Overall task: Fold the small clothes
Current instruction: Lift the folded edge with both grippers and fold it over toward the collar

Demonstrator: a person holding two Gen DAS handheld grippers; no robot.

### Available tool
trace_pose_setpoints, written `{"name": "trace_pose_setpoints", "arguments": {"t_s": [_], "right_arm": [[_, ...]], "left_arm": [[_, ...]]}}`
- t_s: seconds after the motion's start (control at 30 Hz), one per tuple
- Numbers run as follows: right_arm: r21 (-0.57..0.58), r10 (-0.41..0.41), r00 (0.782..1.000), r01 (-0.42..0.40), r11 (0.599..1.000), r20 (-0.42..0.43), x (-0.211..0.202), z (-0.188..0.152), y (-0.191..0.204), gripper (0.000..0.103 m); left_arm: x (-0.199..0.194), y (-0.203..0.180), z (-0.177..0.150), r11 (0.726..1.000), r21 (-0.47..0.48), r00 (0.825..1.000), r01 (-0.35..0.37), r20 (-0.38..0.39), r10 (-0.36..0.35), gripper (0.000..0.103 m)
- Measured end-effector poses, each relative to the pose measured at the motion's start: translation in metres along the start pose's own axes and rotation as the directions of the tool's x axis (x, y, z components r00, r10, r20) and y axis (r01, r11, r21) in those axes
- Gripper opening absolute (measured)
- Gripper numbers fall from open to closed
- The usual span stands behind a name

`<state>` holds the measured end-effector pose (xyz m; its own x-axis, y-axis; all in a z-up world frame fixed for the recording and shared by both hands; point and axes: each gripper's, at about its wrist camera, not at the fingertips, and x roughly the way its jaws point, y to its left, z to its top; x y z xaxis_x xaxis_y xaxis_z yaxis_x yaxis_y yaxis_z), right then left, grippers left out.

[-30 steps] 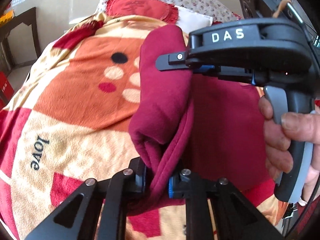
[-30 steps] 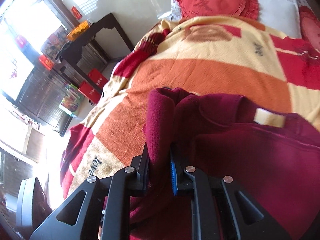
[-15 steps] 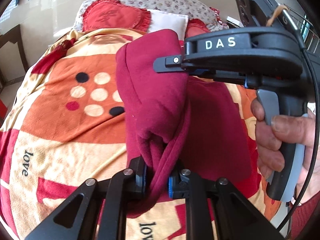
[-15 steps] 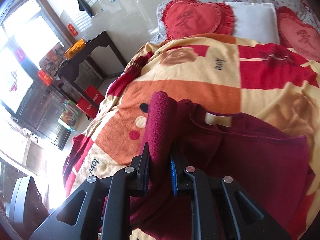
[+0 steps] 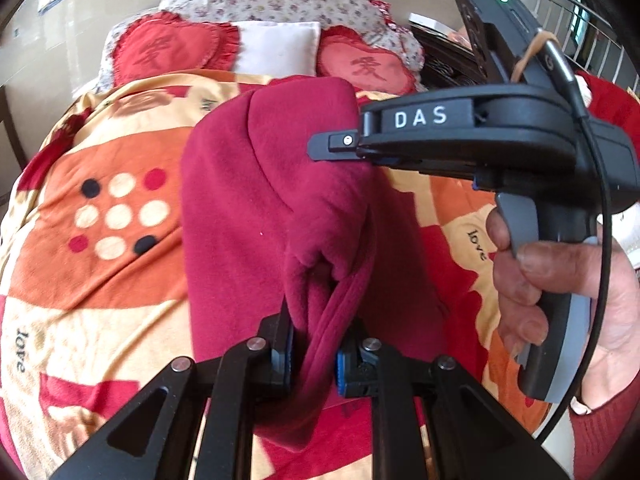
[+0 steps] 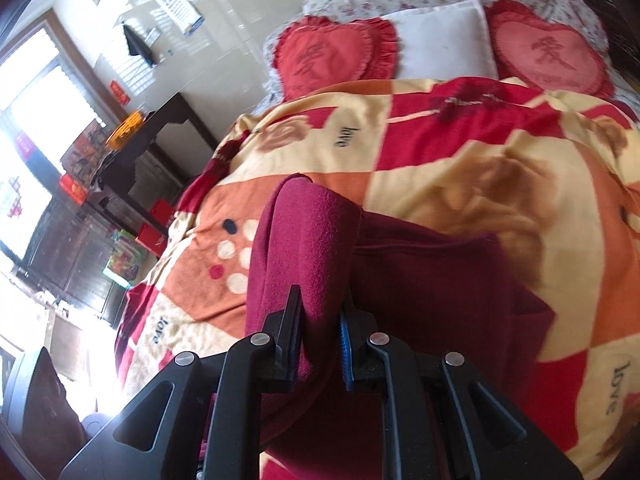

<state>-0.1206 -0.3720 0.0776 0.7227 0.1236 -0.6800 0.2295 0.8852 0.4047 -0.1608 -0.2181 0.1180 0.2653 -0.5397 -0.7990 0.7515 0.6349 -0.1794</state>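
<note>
Both tongs, left tongs (image 5: 314,354) and right tongs (image 6: 320,354), pinch the dark red fleece garment (image 5: 256,208), lifted above the bed blanket (image 5: 100,264). Keep the two corners level, then lay it down smooth.

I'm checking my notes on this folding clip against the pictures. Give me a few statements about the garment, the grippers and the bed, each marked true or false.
1. Both grippers are clamped on the dark red fleece garment. True: the left gripper and the right gripper each pinch a bunch of its fabric.
2. The garment lies fully flat on the blanket. False: its gripped edge is lifted off the patchwork blanket.
3. Two red heart-shaped cushions flank a white pillow. True.
4. The blanket is plain blue. False: it is orange, cream and red, with "love" printed on it.
5. A bare hand holds the right gripper's handle. True.
</note>
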Motion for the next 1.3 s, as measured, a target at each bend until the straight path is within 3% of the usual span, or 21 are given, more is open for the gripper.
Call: {"name": "trace_pose_setpoints", "arguments": {"t_s": [0.47, 0.63, 0.7, 0.77, 0.9, 1.0, 1.13, 1.2, 1.23, 1.27, 1.3], "right_arm": [[0.13, -0.09, 0.996, 0.089, 0.987, 0.0, -0.007, -0.022, -0.076, 0.0], [0.169, -0.12, 0.992, 0.123, 0.978, -0.03, 0.009, -0.033, -0.095, 0.0], [0.226, -0.074, 0.997, 0.075, 0.971, -0.015, 0.007, -0.038, -0.106, 0.003], [0.284, -0.054, 0.999, 0.053, 0.957, -0.003, -0.006, -0.044, -0.11, 0.008], [0.311, -0.017, 0.998, -0.002, 0.951, 0.056, -0.04, -0.063, -0.099, 0.03], [0.318, 0.042, 0.997, -0.063, 0.946, 0.07, -0.055, -0.082, -0.084, 0.034], [0.311, 0.082, 0.996, -0.086, 0.946, 0.027, -0.042, -0.091, -0.065, 0.036], [0.292, 0.07, 0.997, -0.06, 0.955, -0.023, -0.027, -0.096, -0.058, 0.031], [0.273, 0.041, 0.998, -0.026, 0.962, -0.047, -0.02, -0.1, -0.055, 0.021], [0.256, 0.009, 0.999, 0.004, 0.967, -0.05, -0.02, -0.103, -0.054, 0.0], [0.24, -0.012, 0.999, 0.021, 0.971, -0.04, -0.024, -0.106, -0.054, 0.0]], "left_arm": [[0.045, -0.052, -0.003, 0.999, 0.029, 0.998, 0.022, -0.063, -0.021, 0.016], [0.033, -0.053, -0.006, 0.992, 0.059, 0.989, 0.11, -0.104, -0.103, 0.035], [0.014, -0.047, -0.01, 0.989, 0.089, 0.991, 0.116, -0.077, -0.11, 0.054], [-0.01, -0.033, -0.015, 0.988, 0.112, 0.995, 0.104, -0.026, -0.101, 0.065], [-0.028, 0.001, -0.025, 0.992, 0.121, 0.999, -0.017, 0.041, 0.012, 0.067], [-0.015, 0.024, -0.033, 0.992, 0.092, 0.996, -0.088, 0.0, 0.088, 0.067], [0.004, 0.035, -0.047, 0.992, 0.066, 0.993, -0.108, -0.047, 0.112, 0.067], [0.012, 0.034, -0.049, 0.992, 0.068, 0.991, -0.107, -0.068, 0.112, 0.067], [0.013, 0.033, -0.051, 0.992, 0.067, 0.991, -0.105, -0.074, 0.11, 0.067], [0.013, 0.034, -0.052, 0.993, 0.066, 0.992, -0.1, -0.075, 0.105, 0.067], [0.012, 0.034, -0.052, 0.993, 0.068, 0.993, -0.094, -0.072, 0.098, 0.067]]}}
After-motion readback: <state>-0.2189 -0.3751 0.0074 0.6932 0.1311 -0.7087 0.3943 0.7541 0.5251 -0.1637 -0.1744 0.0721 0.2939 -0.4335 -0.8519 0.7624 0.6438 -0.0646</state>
